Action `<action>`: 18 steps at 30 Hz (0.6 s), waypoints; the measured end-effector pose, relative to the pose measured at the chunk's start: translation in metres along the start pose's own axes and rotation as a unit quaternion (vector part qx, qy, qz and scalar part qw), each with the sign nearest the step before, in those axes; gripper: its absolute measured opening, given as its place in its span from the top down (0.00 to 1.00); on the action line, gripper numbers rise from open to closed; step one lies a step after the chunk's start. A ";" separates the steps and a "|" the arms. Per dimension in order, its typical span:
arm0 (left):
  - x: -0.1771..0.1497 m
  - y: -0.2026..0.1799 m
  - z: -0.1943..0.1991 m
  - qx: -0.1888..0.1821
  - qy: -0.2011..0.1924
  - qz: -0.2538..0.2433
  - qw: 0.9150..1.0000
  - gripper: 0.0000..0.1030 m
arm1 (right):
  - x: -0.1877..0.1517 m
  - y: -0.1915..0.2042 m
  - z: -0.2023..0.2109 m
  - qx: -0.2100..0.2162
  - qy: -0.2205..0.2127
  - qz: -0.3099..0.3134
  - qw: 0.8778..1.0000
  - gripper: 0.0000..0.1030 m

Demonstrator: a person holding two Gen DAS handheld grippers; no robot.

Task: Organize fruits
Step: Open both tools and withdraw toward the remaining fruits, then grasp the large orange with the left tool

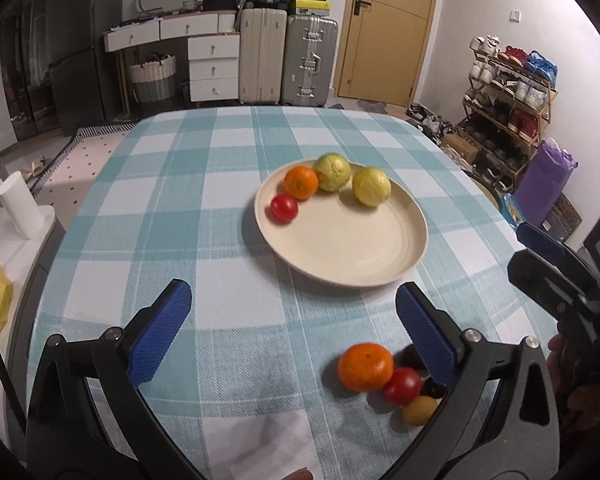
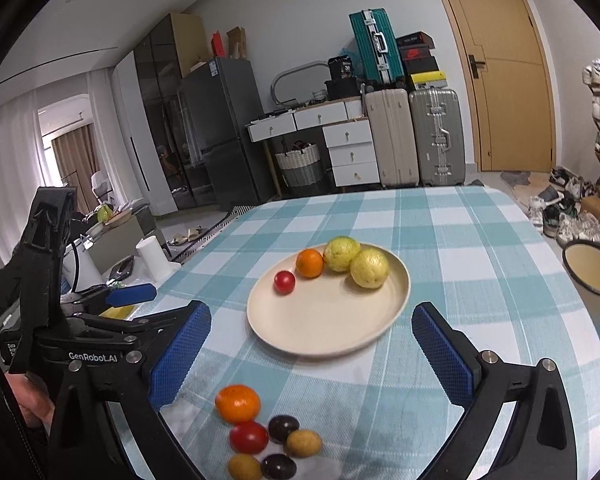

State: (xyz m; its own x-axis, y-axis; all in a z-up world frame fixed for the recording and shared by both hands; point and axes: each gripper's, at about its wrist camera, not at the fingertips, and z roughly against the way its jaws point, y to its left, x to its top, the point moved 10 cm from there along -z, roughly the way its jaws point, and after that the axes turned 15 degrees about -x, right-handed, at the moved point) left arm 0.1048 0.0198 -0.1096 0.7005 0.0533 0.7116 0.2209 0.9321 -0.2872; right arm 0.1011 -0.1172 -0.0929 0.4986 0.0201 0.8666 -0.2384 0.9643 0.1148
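A cream plate [image 1: 340,248] [image 2: 320,320] sits mid-table and holds an orange [image 1: 300,181], a red tomato [image 1: 283,208] and two yellow-green fruits [image 1: 332,171] [image 1: 371,185]. Nearer me on the cloth lie loose fruits: an orange [image 2: 237,403], a tomato [image 2: 248,437], two dark fruits [image 2: 283,429] and two yellow-brown ones [image 2: 302,443]. My left gripper [image 1: 292,290] is open with nothing in it, the loose orange [image 1: 365,366] close beside its right finger. My right gripper [image 2: 311,311] hangs open and empty in front of the plate, above the loose fruits.
The table carries a teal checked cloth [image 1: 220,200]. A cream enamel basin [image 2: 590,268] stands past its right edge, a white paper roll [image 1: 18,204] past its left. Suitcases, drawers, a door and a shoe rack [image 1: 508,92] stand behind.
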 end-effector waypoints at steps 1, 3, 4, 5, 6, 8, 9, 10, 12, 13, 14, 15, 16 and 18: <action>-0.001 0.000 -0.002 -0.002 0.003 0.001 1.000 0.01 | -0.002 -0.002 0.000 0.000 0.002 -0.002 1.000 0.00; -0.008 -0.002 -0.005 -0.008 0.010 0.004 1.000 0.01 | -0.007 -0.005 0.000 0.000 0.011 -0.008 1.000 0.00; -0.009 -0.002 -0.007 -0.010 0.014 0.003 1.000 0.01 | -0.010 -0.006 -0.001 0.000 0.017 -0.010 1.000 0.00; -0.012 -0.003 -0.010 -0.011 0.018 0.003 1.000 0.01 | -0.013 -0.007 -0.002 -0.001 0.020 -0.011 1.000 0.00; -0.016 -0.004 -0.012 -0.015 0.025 0.004 1.000 0.01 | -0.015 -0.008 -0.002 -0.003 0.023 -0.012 1.000 0.00; -0.022 -0.005 -0.018 -0.021 0.035 0.006 0.999 0.01 | -0.020 -0.008 -0.001 0.000 0.026 -0.013 1.000 0.00; -0.024 -0.006 -0.020 -0.024 0.039 0.008 0.999 0.01 | -0.022 -0.008 -0.001 0.003 0.027 -0.015 1.000 0.00; -0.029 -0.006 -0.024 -0.028 0.047 0.010 0.998 0.01 | -0.025 -0.006 0.000 0.005 0.029 -0.015 0.999 0.00; -0.034 -0.006 -0.029 -0.030 0.054 0.015 0.998 0.01 | -0.030 -0.005 -0.001 0.005 0.032 -0.012 0.999 0.00; -0.037 -0.006 -0.031 -0.032 0.057 0.017 0.998 0.01 | -0.032 -0.005 -0.001 0.004 0.034 -0.010 0.999 0.00; -0.039 -0.005 -0.033 -0.032 0.060 0.019 0.998 0.01 | -0.035 -0.005 -0.002 0.003 0.036 -0.009 0.999 0.00; -0.041 -0.004 -0.035 -0.033 0.062 0.021 0.997 0.01 | -0.038 -0.005 -0.002 0.003 0.037 -0.010 0.999 0.00; -0.044 -0.004 -0.037 -0.037 0.065 0.025 0.997 0.01 | -0.040 -0.005 -0.003 0.004 0.039 -0.011 0.999 0.00; -0.048 -0.003 -0.041 -0.043 0.073 0.031 0.996 0.01 | -0.043 -0.005 -0.004 0.005 0.043 -0.012 0.999 0.00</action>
State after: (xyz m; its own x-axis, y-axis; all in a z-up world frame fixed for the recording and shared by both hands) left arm 0.0986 -0.0006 -0.1691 0.8043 0.0510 0.5920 0.2272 0.8942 -0.3857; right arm 0.0839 -0.1222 -0.1327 0.5735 0.0196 0.8189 -0.2329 0.9624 0.1401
